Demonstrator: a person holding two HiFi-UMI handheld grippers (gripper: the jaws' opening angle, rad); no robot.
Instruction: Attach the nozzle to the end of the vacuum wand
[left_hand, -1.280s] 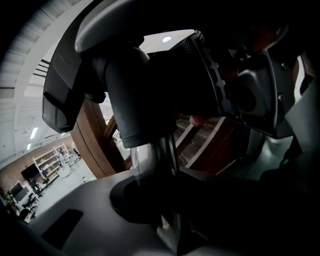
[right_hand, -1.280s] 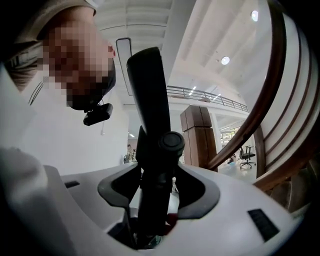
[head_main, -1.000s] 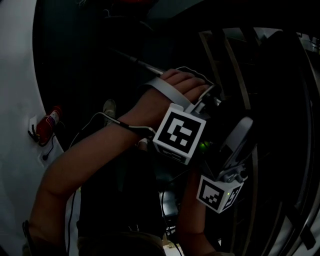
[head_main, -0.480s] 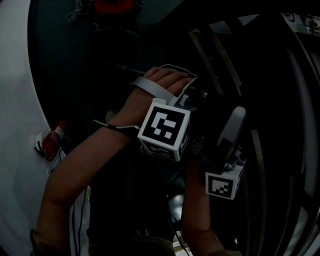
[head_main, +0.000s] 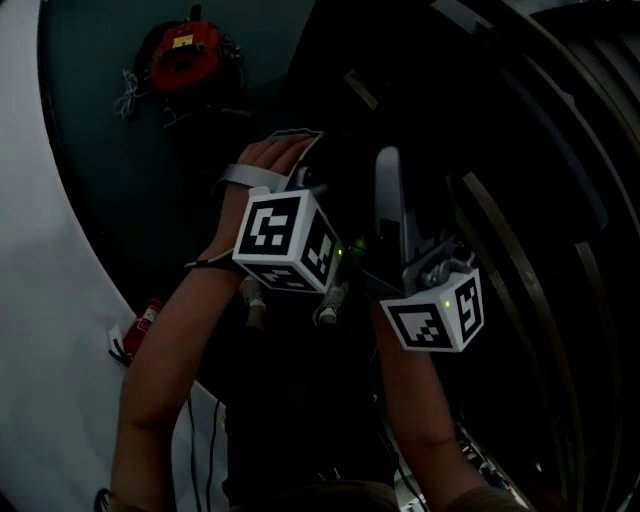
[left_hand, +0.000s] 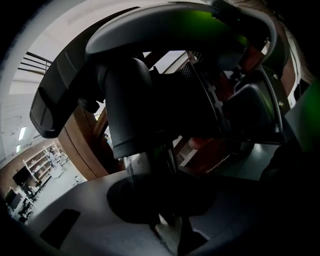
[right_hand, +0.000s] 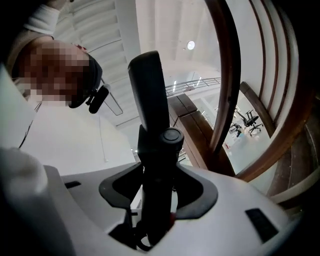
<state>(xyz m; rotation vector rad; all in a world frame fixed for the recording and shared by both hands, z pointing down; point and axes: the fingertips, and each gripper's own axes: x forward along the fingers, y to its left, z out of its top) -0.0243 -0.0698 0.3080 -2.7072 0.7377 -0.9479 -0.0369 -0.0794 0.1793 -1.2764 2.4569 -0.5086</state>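
nozzle (right_hand: 148, 95) foot hidden in right gripper (right_hand: 156, 200) | wand (left_hand: 131, 115) end too dark

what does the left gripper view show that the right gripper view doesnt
Only the left gripper view: the left gripper shut on the neck of the wide dark grey vacuum nozzle. Only the right gripper view: the right gripper shut on the slim black wand with a round button. Both: curved brown wooden rails and a bright hall behind.
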